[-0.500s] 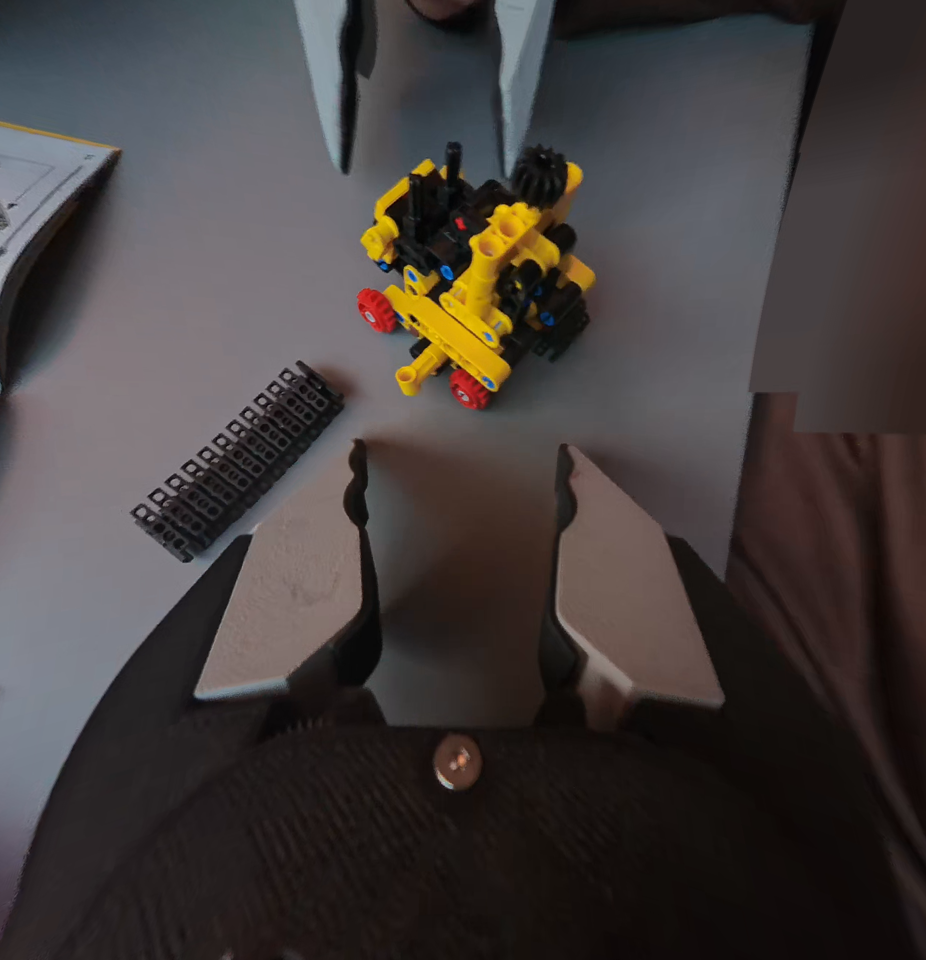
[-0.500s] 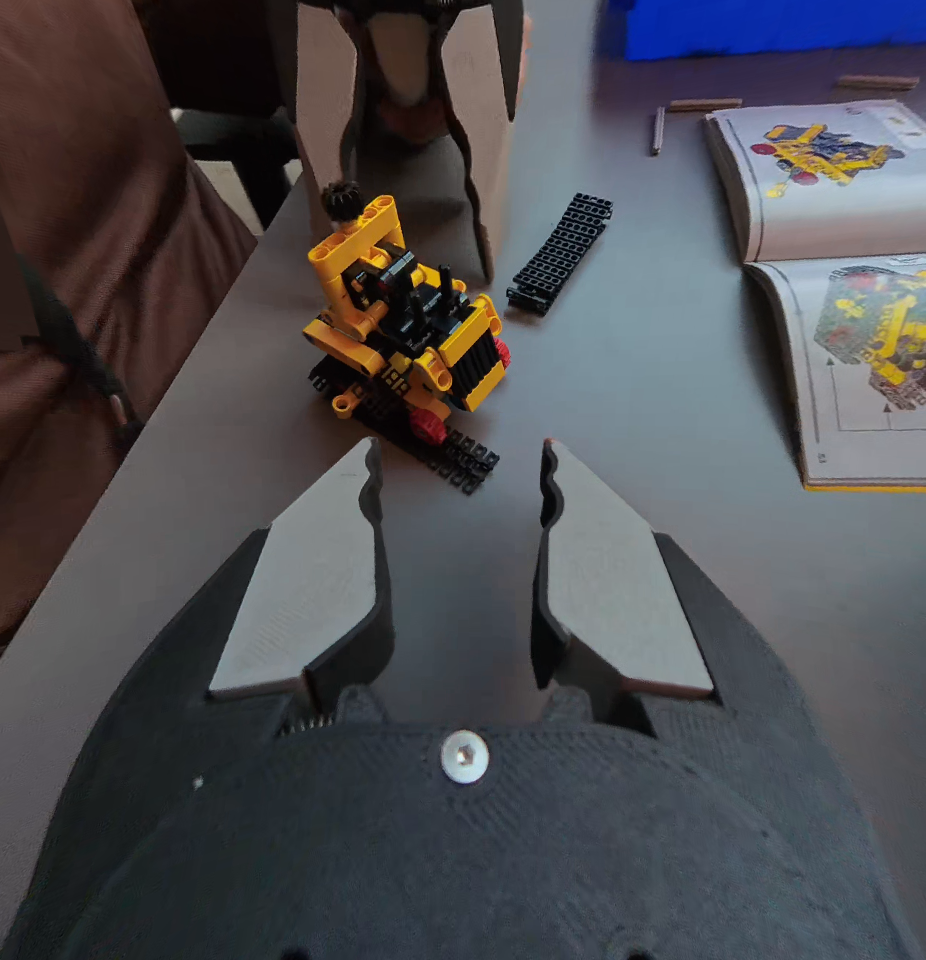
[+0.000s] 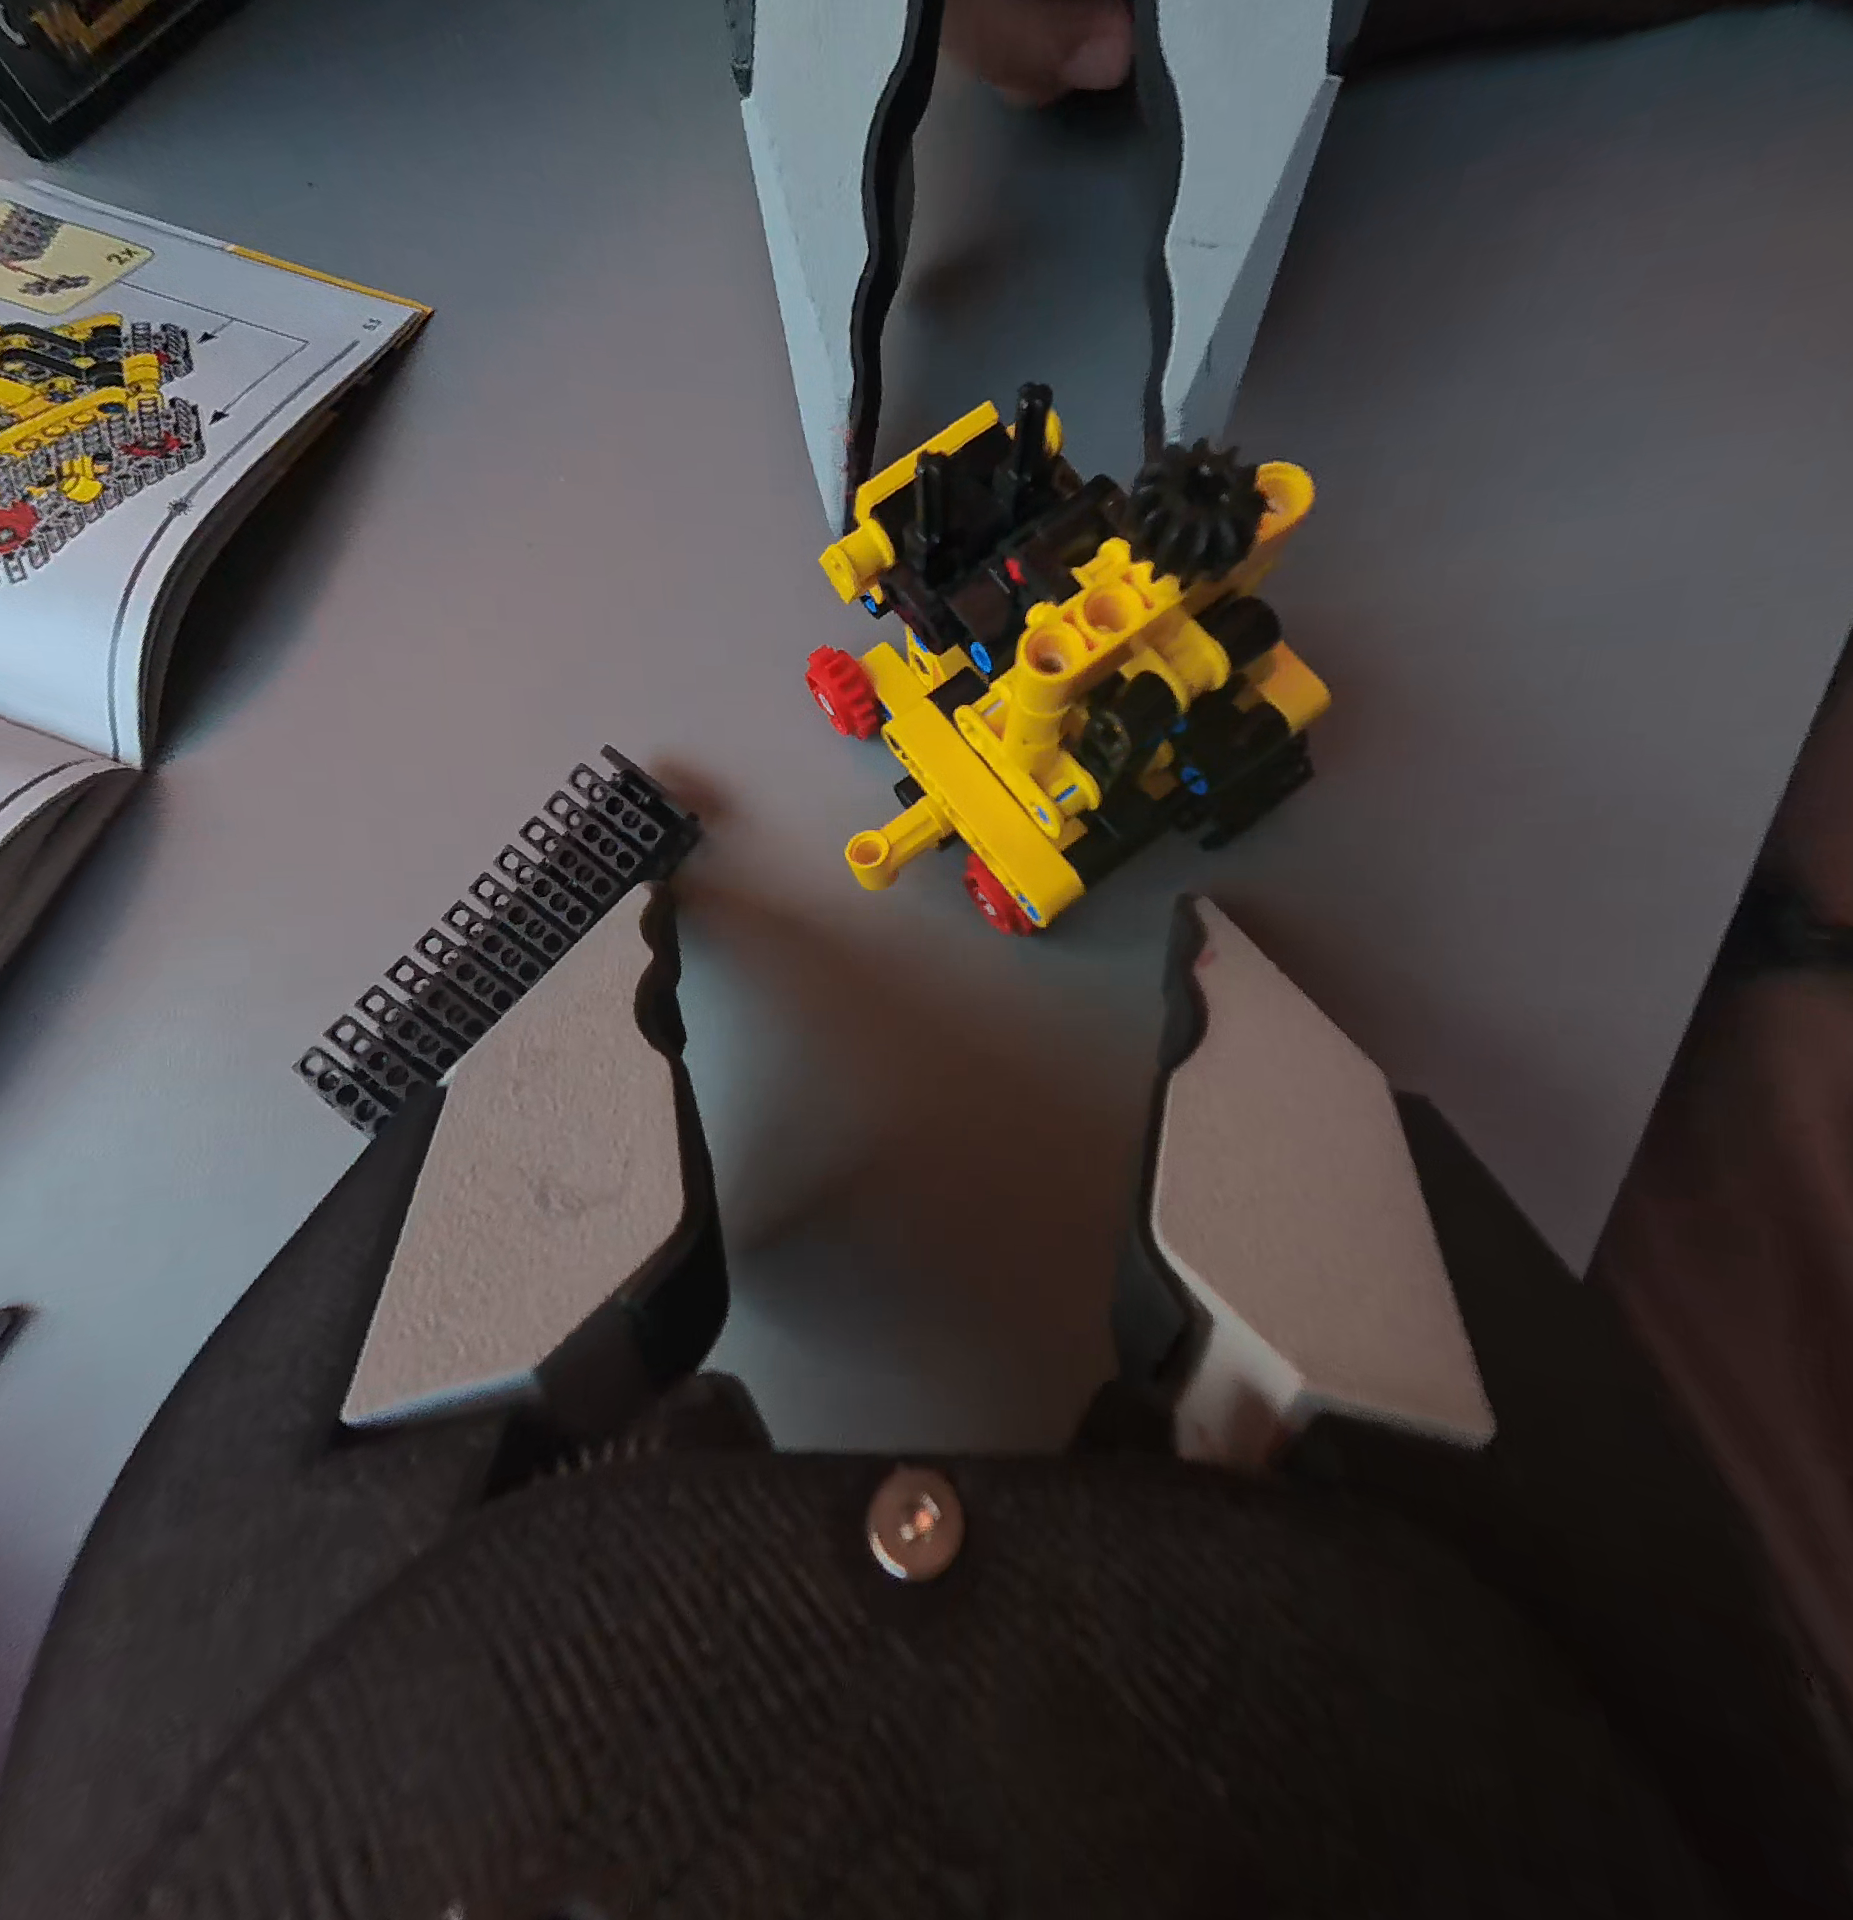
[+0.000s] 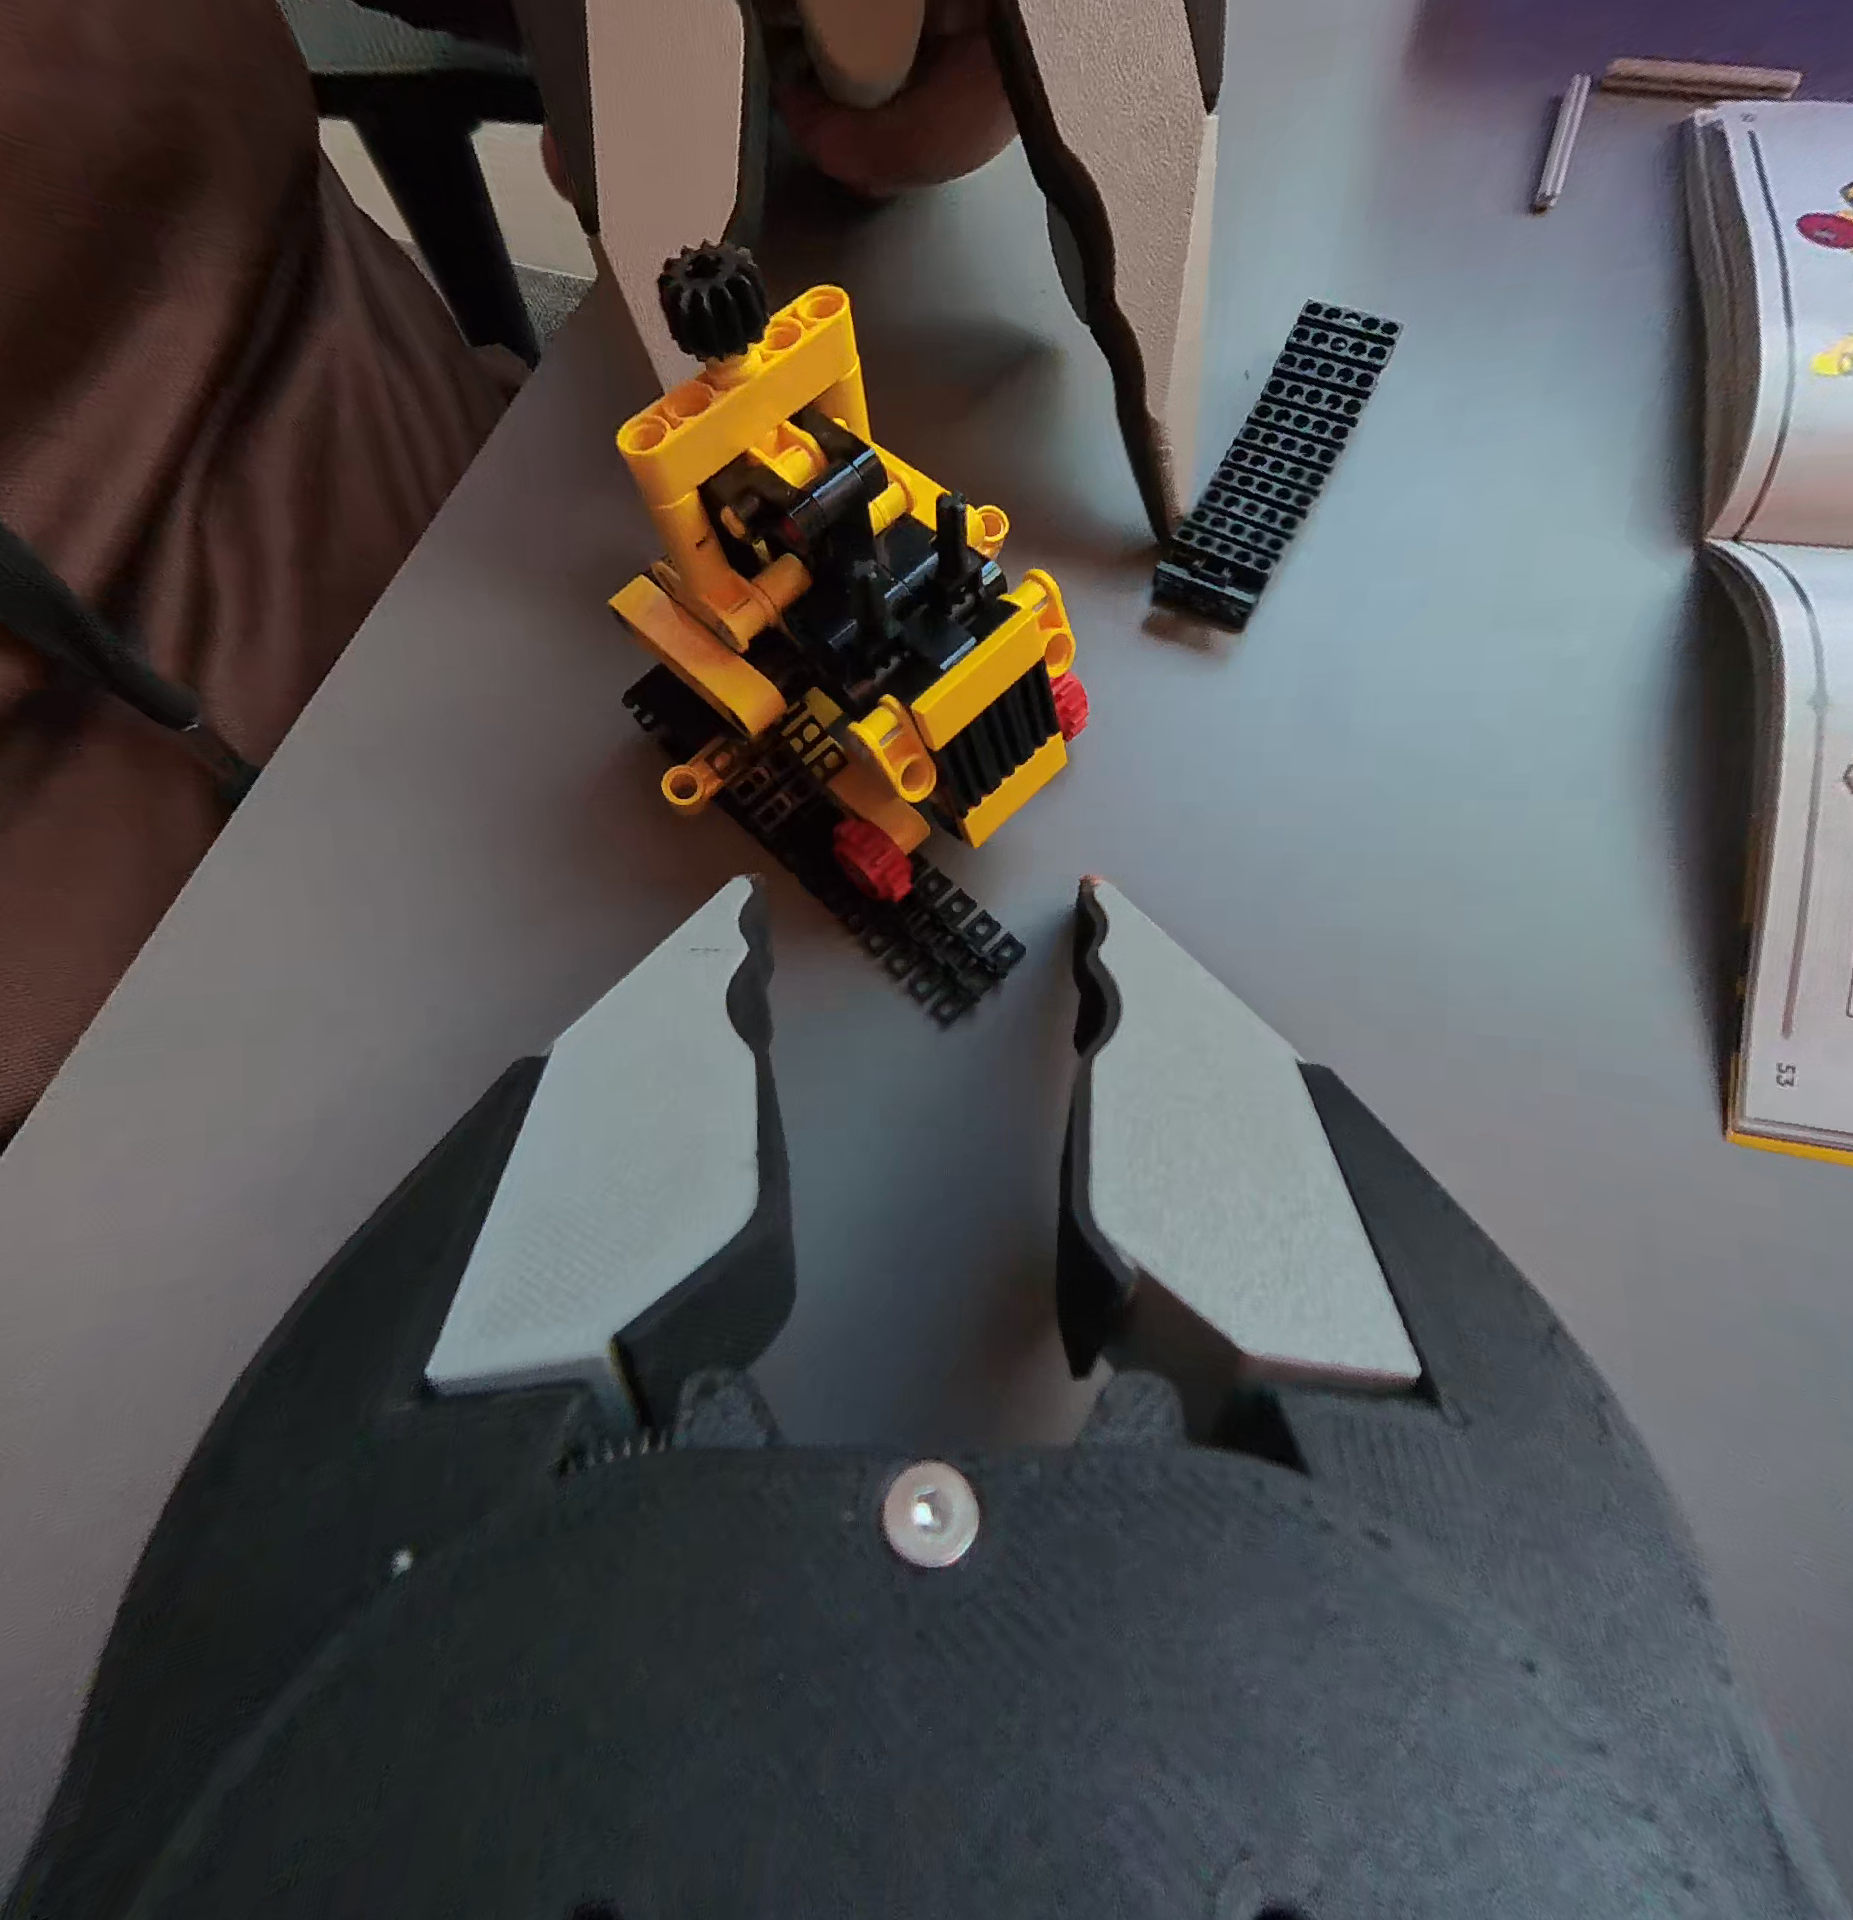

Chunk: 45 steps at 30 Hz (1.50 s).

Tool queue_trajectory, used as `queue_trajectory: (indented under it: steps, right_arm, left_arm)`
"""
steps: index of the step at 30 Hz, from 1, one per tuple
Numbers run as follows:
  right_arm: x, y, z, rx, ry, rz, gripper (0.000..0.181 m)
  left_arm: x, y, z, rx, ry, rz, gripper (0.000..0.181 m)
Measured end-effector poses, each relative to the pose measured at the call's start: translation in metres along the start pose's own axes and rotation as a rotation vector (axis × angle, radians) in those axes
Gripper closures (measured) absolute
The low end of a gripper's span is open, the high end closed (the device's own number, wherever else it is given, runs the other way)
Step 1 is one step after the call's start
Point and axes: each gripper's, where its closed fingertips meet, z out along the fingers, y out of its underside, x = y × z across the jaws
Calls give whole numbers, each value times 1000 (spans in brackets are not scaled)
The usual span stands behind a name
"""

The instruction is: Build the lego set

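A yellow and black lego vehicle (image 3: 1067,665) with red wheels and a black gear on top stands on the grey table; it also shows in the right wrist view (image 4: 839,623). A loose black track strip (image 3: 496,945) lies to its left, partly hidden by my left finger; it also shows in the right wrist view (image 4: 1280,457). Another track strip (image 4: 901,914) lies under the vehicle. My left gripper (image 3: 922,914) is open and empty, just short of the vehicle. My right gripper (image 4: 917,894) is open and empty, facing it from the opposite side.
An open instruction booklet (image 3: 91,436) lies on the table; it also shows in the right wrist view (image 4: 1805,623). The table edge (image 4: 278,790) runs close to the vehicle, with a person's brown clothing (image 4: 122,468) beyond it. A dark box corner (image 3: 60,62) is far left. Tip to tip, the grippers are about 7 cm apart.
Both grippers have moved closer to the vehicle from opposite sides. The vehicle and the loose track strip have not moved.
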Motion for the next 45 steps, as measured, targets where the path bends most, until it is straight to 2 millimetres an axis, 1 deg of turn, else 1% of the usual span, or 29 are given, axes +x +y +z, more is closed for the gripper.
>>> queue_trajectory:
  steps: [3,5,8,11,13,16,18,22,25,30,34,45]
  right_arm:
    - [-2,-1,3,-8,-9,-1,127]
    - [-4,-2,5,-10,-12,-6,129]
    - [-7,-5,10,-13,-9,-15,132]
    - [-8,-5,11,-17,7,-34,132]
    - [-8,-5,12,-17,7,-32,133]
    - [-8,-5,12,-18,16,-34,135]
    - [-8,-5,12,-19,29,-35,136]
    - [-10,-3,12,-25,87,-43,144]
    - [-11,-2,13,-31,129,-50,143]
    - [-14,-3,15,-33,150,-42,143]
    - [-14,-4,16,-36,201,-18,145]
    - [-25,-6,21,-41,366,127,148]
  left_arm:
    - [-4,-2,-1,11,-85,19,87]
    - [-3,-3,-2,17,-113,22,89]
    - [8,2,-5,7,-86,1,88]
    - [11,9,-8,-7,-66,-42,87]
    - [11,6,-6,-6,-76,-43,86]
    - [14,-4,5,-4,-77,-30,83]
    - [15,-7,9,-7,-74,-34,82]
    - [12,-6,9,-11,-70,-45,80]
    - [12,-6,9,-12,-61,-35,80]
    - [15,-6,8,-13,10,32,81]
    - [12,-5,8,-19,68,84,81]
    - [9,1,2,-67,203,226,82]
